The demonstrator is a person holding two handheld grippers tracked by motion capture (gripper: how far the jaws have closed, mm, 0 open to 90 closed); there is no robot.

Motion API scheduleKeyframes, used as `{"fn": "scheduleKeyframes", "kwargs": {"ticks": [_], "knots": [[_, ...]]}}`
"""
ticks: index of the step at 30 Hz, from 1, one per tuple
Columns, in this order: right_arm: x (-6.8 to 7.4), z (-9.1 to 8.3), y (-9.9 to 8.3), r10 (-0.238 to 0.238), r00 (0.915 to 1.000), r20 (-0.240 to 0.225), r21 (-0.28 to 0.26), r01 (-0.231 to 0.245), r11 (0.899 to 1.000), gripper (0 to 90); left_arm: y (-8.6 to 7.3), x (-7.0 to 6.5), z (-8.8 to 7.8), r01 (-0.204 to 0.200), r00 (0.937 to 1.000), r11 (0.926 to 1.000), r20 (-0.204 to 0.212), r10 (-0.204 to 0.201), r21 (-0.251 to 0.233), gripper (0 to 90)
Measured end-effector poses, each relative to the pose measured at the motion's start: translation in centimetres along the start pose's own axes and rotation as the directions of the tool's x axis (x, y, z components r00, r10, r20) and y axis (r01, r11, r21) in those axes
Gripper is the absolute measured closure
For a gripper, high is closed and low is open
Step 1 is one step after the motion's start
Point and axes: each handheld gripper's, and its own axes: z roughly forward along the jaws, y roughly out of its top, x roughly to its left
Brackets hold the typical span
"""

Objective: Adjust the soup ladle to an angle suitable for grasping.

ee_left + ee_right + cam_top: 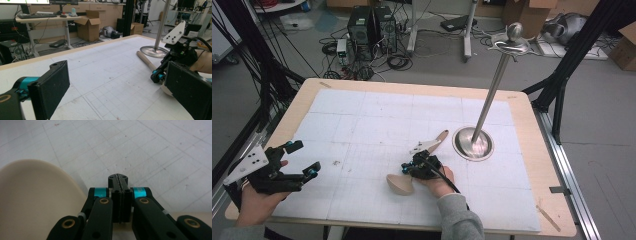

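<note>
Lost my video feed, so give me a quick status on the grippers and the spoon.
Left gripper open, empty, at the table's left edge. Right gripper shut, empty, lying over the wooden spoon. Metal stand just beyond the spoon's handle.

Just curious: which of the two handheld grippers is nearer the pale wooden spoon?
Right. The right gripper sits over the pale wooden spoon, jaws shut beside its bowl; the left gripper rests open at the table's left edge, well away.
</note>
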Motion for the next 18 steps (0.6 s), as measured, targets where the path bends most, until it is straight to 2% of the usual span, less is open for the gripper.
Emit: {"fn": "scheduleKeyframes", "kwargs": {"ticks": [6,11,14,18], "knots": [[0.5,-0.4,-0.1,-0.011,0.9999,0.010,0.025,0.011,1.000,90.0,0.1,-0.2,0.5,-0.002,0.9999,1.0000,0.016,0.002,0.002,6.4],[0.7,-0.6,-0.5,0.002,0.9999,0.011,0.019,-0.002,1.000,90.0,0.1,-0.4,0.9,-0.007,0.9996,0.9999,0.026,0.007,0.011,6.4],[0.8,-0.7,-0.9,0.009,1.0000,-0.001,-0.002,-0.009,1.000,90.0,0.0,-0.5,1.2,-0.006,0.9995,0.9999,0.031,0.005,0.016,6.4],[1.0,-1.0,-1.1,0.006,0.9999,-0.010,0.012,-0.006,1.000,90.0,0.1,-0.5,1.3,0.000,0.9995,0.9999,0.033,0.000,0.015,6.4]]}}
